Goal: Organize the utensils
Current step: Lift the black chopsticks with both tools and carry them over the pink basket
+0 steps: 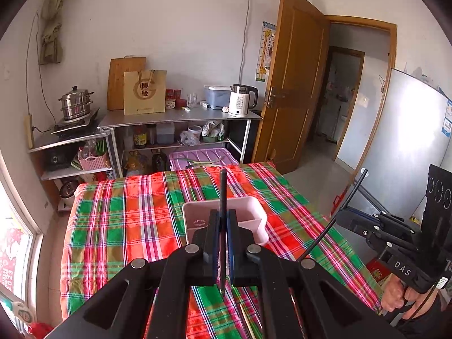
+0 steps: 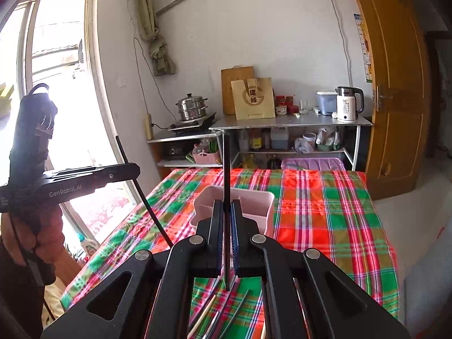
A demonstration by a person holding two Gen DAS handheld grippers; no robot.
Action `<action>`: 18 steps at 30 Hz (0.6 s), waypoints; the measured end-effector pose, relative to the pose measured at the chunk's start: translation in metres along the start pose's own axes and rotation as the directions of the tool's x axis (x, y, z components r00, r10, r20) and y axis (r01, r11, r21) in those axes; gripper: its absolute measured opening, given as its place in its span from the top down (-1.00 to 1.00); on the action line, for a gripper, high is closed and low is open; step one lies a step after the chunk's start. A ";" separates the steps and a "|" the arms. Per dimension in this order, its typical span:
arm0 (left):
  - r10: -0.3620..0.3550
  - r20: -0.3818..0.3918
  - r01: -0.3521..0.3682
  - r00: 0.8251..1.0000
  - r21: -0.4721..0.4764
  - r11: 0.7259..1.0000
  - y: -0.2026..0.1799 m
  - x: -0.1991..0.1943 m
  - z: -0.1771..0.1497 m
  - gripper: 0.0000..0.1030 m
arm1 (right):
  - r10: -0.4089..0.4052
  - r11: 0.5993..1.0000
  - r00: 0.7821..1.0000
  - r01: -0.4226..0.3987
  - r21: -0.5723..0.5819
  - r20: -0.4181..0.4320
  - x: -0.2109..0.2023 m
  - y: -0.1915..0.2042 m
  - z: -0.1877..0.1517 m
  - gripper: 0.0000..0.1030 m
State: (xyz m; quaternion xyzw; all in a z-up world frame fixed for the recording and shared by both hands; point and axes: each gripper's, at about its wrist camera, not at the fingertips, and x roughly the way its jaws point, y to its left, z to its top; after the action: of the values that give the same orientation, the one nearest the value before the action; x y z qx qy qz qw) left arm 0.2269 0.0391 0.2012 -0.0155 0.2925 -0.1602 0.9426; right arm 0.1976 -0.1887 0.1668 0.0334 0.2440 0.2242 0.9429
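My left gripper [image 1: 223, 215] is shut on a black chopstick [image 1: 223, 192] that stands upright between its jaws. Just beyond it, a pink utensil holder [image 1: 254, 220] sits on the plaid tablecloth [image 1: 127, 212]. The right gripper [image 1: 343, 217], at the right edge, pinches a second black chopstick [image 1: 333, 228]. In the right wrist view, my right gripper [image 2: 226, 206] is shut on its upright black chopstick [image 2: 226, 163], in front of the pink holder [image 2: 257, 206]. The left gripper [image 2: 135, 171] holds its slanted chopstick [image 2: 147, 206] to the left. Several loose chopsticks [image 2: 214, 310] lie on the cloth below the jaws.
A metal shelf [image 1: 180, 118] behind the table carries a kettle [image 1: 241, 100], a steamer pot [image 1: 76, 103] and a paper bag [image 1: 144, 91]. A purple bin [image 1: 203, 156] stands at the table's far edge. A wooden door [image 1: 293, 84] is open at the right, a window [image 2: 56, 84] at the left.
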 end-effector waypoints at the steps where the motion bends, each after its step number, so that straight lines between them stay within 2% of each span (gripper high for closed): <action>1: 0.005 0.007 -0.005 1.000 -0.001 1.000 0.001 0.000 0.006 0.92 | 0.003 1.000 1.000 -0.003 0.001 0.009 0.001 0.000 0.005 0.90; 9: 0.029 0.044 -0.028 0.999 -0.036 0.999 0.018 0.016 0.049 0.92 | 0.008 1.000 0.998 -0.009 0.023 0.065 0.025 -0.004 0.041 0.90; 18: 0.020 0.028 -0.017 0.999 -0.096 0.995 0.044 0.056 0.056 0.92 | 0.031 0.997 0.998 -0.034 0.067 0.046 0.070 -0.007 0.046 0.90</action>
State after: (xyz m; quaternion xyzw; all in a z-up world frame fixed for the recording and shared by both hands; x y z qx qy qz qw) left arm 0.3147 0.0601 0.2112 -0.0605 0.2863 -0.1370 0.9464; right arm 0.2768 -0.1622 0.1753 0.0745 0.2296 0.2303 0.9427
